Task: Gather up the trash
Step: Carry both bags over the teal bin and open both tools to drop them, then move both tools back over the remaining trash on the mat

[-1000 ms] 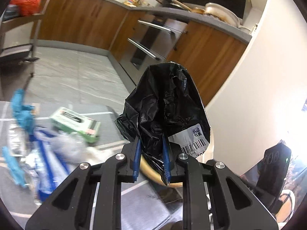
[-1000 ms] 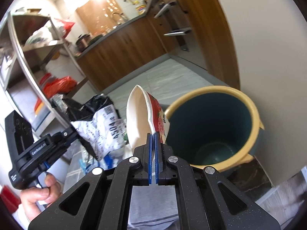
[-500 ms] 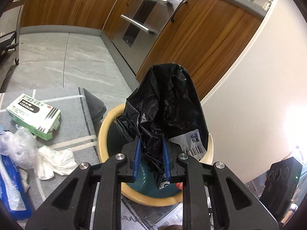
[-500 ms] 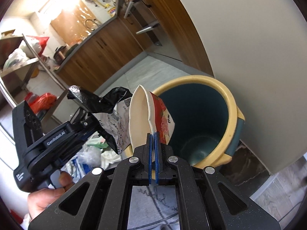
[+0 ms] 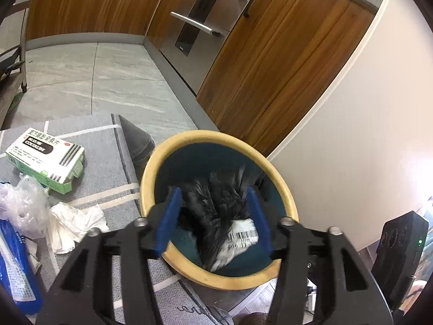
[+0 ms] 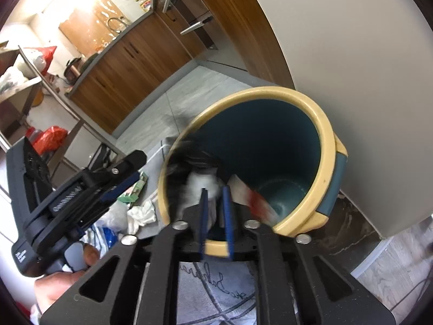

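Note:
A teal bin with a yellow rim (image 5: 151, 168) (image 6: 327, 135) stands on the floor by a white wall. My left gripper (image 5: 213, 203) is open above the bin's near rim. A black plastic bag with a barcode label (image 5: 222, 216) drops, blurred, inside the bin. It also shows in the right wrist view (image 6: 194, 162). My right gripper (image 6: 215, 192) is open over the rim. A white and red wrapper (image 6: 251, 197) falls, blurred, into the bin just past its fingertips.
On the grey rug (image 5: 108, 140) to the left lie a green and white box (image 5: 46, 157), a clear plastic bag (image 5: 21, 205), a white tissue (image 5: 73, 222) and a blue packet (image 5: 16, 270). Wooden cabinets (image 5: 270, 62) and an oven (image 5: 203, 21) stand behind.
Both grippers opened over the bin. The black bag left the left gripper and the white and red wrapper left the right one, and both are falling in.

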`<state>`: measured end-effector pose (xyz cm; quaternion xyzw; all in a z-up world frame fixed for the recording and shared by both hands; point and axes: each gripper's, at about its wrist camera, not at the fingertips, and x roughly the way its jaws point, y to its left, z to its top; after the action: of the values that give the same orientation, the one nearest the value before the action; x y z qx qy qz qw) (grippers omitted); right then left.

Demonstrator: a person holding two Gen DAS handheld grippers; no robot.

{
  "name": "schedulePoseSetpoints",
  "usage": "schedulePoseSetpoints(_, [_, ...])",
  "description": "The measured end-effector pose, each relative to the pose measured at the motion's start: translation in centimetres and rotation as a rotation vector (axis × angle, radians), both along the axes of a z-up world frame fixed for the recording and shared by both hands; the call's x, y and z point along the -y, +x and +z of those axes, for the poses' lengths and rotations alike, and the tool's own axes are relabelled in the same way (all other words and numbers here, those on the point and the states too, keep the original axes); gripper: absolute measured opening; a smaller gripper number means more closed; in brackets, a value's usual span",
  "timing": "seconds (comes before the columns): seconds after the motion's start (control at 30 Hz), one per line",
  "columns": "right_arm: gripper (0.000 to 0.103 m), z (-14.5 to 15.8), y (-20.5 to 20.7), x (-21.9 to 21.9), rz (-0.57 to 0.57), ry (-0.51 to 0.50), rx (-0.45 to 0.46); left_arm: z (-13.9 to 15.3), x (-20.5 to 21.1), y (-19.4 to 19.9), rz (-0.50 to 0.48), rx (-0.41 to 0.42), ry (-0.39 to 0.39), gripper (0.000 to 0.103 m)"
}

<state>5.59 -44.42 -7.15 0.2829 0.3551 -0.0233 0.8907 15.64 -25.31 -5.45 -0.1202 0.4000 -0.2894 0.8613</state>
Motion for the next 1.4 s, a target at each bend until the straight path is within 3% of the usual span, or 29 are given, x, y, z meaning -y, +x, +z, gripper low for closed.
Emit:
schedulePoseSetpoints(0.27, [0.042,1.6,-1.1,-0.3,-0.023,-0.047,0.03,2.0,-2.5,-1.3,0.039,0.059,-0.007,0.06])
schedulePoseSetpoints(0.5, [0.057,4.0,-2.1,-1.8,-0.001,-0.135,0.066,4.4,-5.7,-3.3,0.099,0.141,0.025,0.085])
schedulePoseSetpoints(0.63, [0.069,5.3,-2.8,-2.9,0.017,-0.191,0.09,5.6,-8.3,-4.6,0.138,0.193,0.058,0.092])
schedulePoseSetpoints(1.0, [0.082,7.3,-3.2,-6.8,0.096,-0.257,0.134,8.0,-16.3,-8.4,0.239,0.275,0.131,0.097])
schedulePoseSetpoints(1.4, [0.087,8.3,-3.0,-11.3,0.178,-0.293,0.162,7.0,-23.5,-10.2,0.371,0.253,0.17,0.097])
